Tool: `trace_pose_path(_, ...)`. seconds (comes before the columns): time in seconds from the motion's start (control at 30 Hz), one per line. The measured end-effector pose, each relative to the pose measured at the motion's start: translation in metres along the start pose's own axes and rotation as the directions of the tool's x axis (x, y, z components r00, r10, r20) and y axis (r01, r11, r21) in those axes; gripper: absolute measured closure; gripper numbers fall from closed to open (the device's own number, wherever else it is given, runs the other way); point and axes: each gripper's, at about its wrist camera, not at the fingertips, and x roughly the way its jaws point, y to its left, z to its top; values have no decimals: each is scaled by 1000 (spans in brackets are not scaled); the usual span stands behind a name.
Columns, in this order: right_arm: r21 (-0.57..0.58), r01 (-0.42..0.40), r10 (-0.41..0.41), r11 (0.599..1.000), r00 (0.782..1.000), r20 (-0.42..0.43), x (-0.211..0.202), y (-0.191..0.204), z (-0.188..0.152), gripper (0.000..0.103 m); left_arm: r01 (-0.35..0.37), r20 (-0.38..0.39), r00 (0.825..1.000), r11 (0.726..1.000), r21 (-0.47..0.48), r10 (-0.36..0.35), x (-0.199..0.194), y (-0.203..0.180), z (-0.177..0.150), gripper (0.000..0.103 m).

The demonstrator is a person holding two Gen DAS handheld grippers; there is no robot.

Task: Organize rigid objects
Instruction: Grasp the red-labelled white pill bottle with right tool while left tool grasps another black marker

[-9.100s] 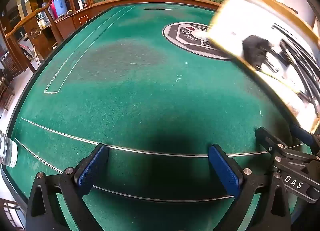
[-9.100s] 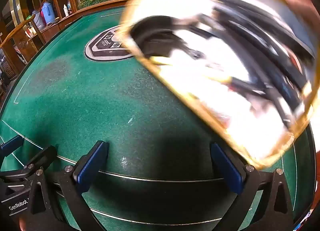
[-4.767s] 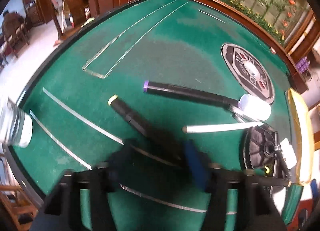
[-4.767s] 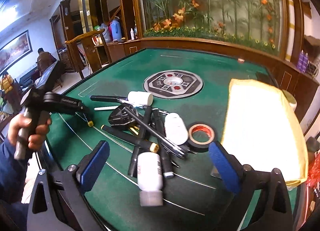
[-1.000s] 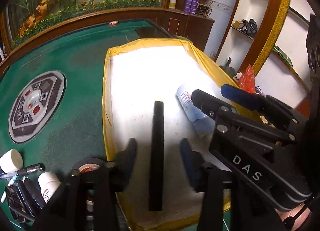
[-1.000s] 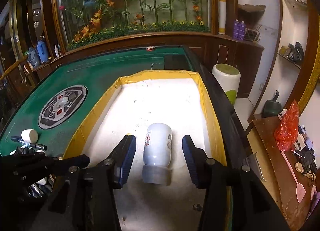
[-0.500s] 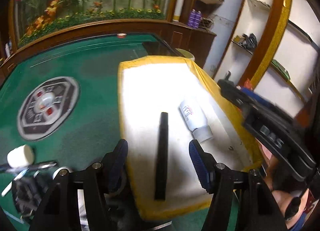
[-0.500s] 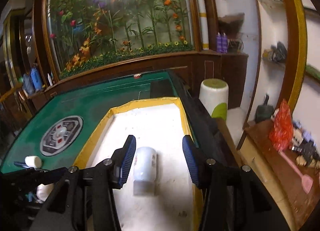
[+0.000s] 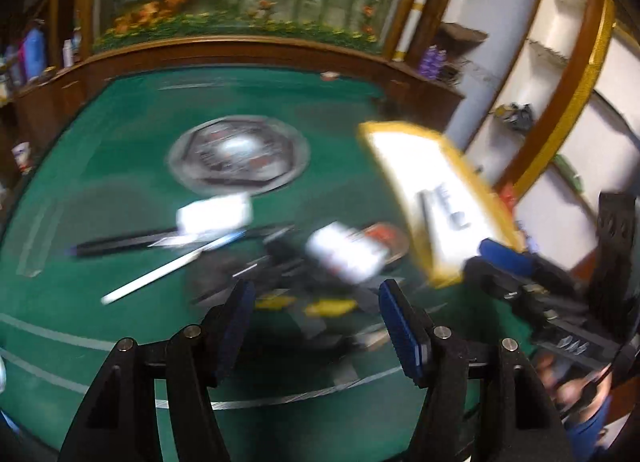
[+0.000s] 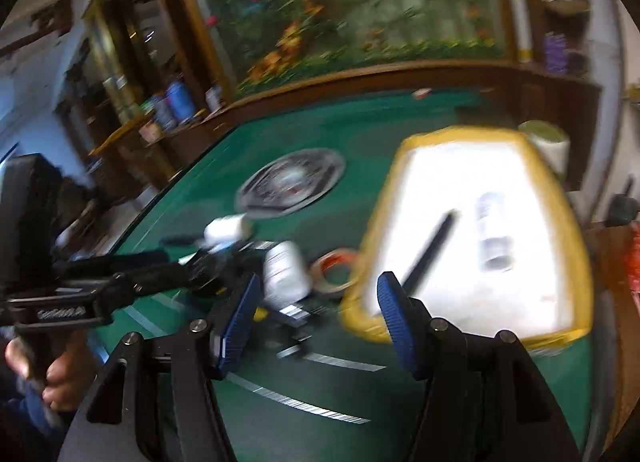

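Both views are motion-blurred. My left gripper (image 9: pixel 316 326) is open and empty above a pile on the green table (image 9: pixel 120 165): a white bottle (image 9: pixel 344 254), a white jar (image 9: pixel 214 213), black pens (image 9: pixel 120 242), a white stick (image 9: pixel 156 274) and a tape roll (image 9: pixel 384 234). My right gripper (image 10: pixel 318 318) is open and empty, between the pile and the yellow-rimmed white tray (image 10: pixel 568 238). The tray holds a black bar (image 10: pixel 428 254) and a white bottle (image 10: pixel 494 234). The pile's white bottle (image 10: pixel 286 270) and tape roll (image 10: pixel 332 270) lie just ahead.
A round emblem (image 9: pixel 238 155) marks the table's middle. A wooden rail (image 9: pixel 240 45) rims the table. Shelves (image 9: pixel 560 61) stand on the right. The other gripper shows in each view: the right one (image 9: pixel 540 294) and the left one (image 10: pixel 92 282).
Both grippers have swung left, away from the tray and toward the pile. The black bar and the white bottle stay lying in the tray.
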Motion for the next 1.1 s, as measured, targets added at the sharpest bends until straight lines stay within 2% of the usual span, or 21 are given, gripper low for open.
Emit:
trace_pose_path(0.13, -39, -19, 17, 999, 998, -57, 19, 20, -5, 43, -67, -43, 997, 994, 85, 71, 3, 29, -31, 35)
trace_pose_path(0.23, -35, -18, 16, 999, 998, -68, 25, 21, -4, 43, -115, -42, 991, 977, 180, 125, 11, 35, -47, 35)
trace_pose_path(0.33, -34, -14, 11, 999, 996, -85, 31, 21, -7, 43, -97, -27, 994, 953, 287, 109, 16, 24, -45, 35)
trace_pose_path(0.4, -24, -19, 17, 1000, 995, -100, 34, 19, -8, 43, -81, -12, 996, 929, 361, 91, 19, 13, -38, 35)
trace_pose_path(0.5, -16, -9, 7, 1000, 994, -112, 36, 13, -11, 43, -13, -48, 998, 897, 442, 38, 30, 0, -29, 35)
trace_pose_path(0.63, -15, -3, 1, 1000, 993, -118, 33, 9, -13, 43, -21, -68, 995, 825, 565, 72, 47, -20, -28, 37)
trace_pose_path(0.7, -14, -6, 5, 1000, 993, -114, 32, 8, -12, 43, -39, -67, 993, 799, 600, 98, 54, -28, -28, 46)
trace_pose_path(0.77, -11, -20, 19, 1000, 993, -114, 33, 9, -8, 43, -87, -56, 987, 800, 594, 149, 62, -29, -29, 56)
trace_pose_path(0.8, -13, -29, 27, 1000, 993, -119, 34, 9, -6, 43, -114, -38, 985, 800, 589, 169, 60, -29, -31, 65)
trace_pose_path(0.83, -16, -41, 39, 999, 992, -123, 35, 10, -3, 43, -129, -31, 983, 804, 581, 180, 58, -29, -32, 68)
trace_pose_path(0.87, -20, -48, 45, 999, 991, -126, 37, 12, 2, 43, -122, -44, 983, 818, 562, 177, 55, -28, -34, 77)
trace_pose_path(0.93, -35, -48, 43, 998, 989, -139, 42, 14, 8, 47, -71, -110, 983, 859, 506, 146, 53, -23, -38, 80)
trace_pose_path(0.97, -48, -45, 37, 998, 988, -151, 47, 15, 12, 50, -71, -115, 983, 876, 478, 142, 52, -21, -41, 81)
trace_pose_path(1.0, -62, -41, 30, 997, 985, -168, 52, 18, 15, 54, -82, -108, 983, 882, 464, 149, 49, -22, -45, 82)
trace_pose_path(1.1, -93, -30, 11, 995, 980, -197, 71, 24, 26, 56, -69, -124, 984, 906, 417, 132, 48, -22, -46, 82)
